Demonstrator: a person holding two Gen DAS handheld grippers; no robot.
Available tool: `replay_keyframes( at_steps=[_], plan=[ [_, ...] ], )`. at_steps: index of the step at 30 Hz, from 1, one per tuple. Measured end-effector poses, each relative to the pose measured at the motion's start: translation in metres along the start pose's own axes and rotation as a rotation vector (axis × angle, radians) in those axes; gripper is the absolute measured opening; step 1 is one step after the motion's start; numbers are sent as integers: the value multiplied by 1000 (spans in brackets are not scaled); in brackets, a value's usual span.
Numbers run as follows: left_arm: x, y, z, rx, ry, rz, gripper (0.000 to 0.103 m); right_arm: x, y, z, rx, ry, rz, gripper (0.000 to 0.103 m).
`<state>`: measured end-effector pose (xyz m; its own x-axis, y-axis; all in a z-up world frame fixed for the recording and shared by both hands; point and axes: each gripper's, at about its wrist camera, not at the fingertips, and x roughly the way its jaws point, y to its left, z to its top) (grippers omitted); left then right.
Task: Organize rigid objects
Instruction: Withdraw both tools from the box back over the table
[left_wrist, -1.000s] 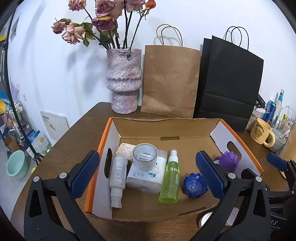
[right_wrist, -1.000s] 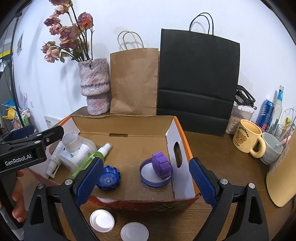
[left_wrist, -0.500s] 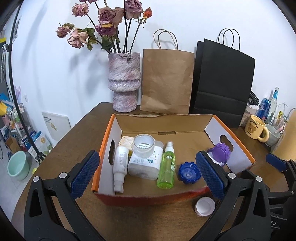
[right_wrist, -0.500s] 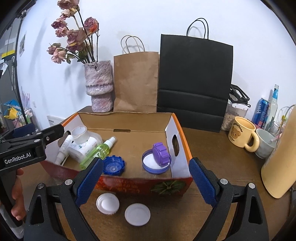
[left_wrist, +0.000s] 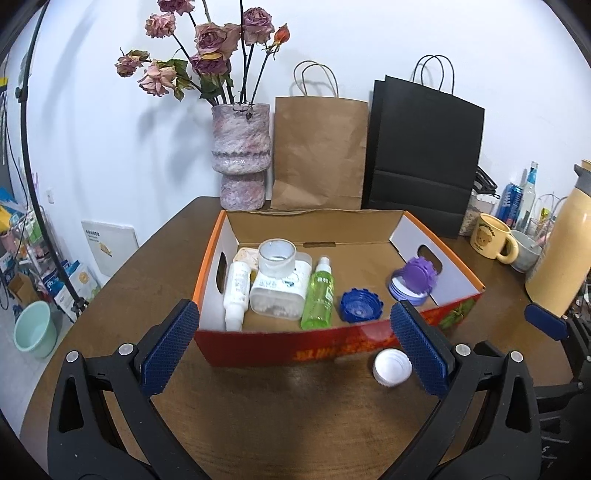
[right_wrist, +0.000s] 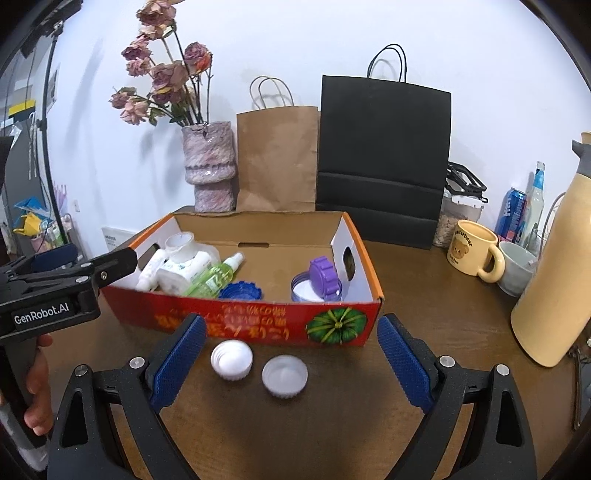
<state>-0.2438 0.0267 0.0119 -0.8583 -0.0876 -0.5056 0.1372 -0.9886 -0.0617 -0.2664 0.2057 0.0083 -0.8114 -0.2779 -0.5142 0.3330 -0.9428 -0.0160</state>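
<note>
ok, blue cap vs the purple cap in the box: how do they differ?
The blue cap lies flat on the box floor, open side up; the purple cap is tilted, propped on a lilac lid. The blue cap sits just right of the green spray bottle; the purple cap is by the right wall's handle cutout. The blue cap looks lower and wider. Both have ridged rims, and neither set of tongs touches them.

Vase (left_wrist: 242, 155) of dried roses (left_wrist: 207, 40) stood beside brown paper bag (left_wrist: 319, 151) and black paper bag (left_wrist: 421, 155), yellow bear mug (left_wrist: 489, 238), cream thermos (left_wrist: 561, 251), blue can (left_wrist: 511, 201), all on wooden table (left_wrist: 288, 413).
</note>
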Motion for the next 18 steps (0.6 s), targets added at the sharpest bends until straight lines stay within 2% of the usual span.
replay_keyframes(
  at_steps=[11,18],
  plan=[
    [-18,-7,-24,30,25,-36,103,-14,-1,-24,2,34,-4,97],
    [-20,-10,-40,54,68,-62,103,-18,-5,-36,9,60,-9,97]
  ],
)
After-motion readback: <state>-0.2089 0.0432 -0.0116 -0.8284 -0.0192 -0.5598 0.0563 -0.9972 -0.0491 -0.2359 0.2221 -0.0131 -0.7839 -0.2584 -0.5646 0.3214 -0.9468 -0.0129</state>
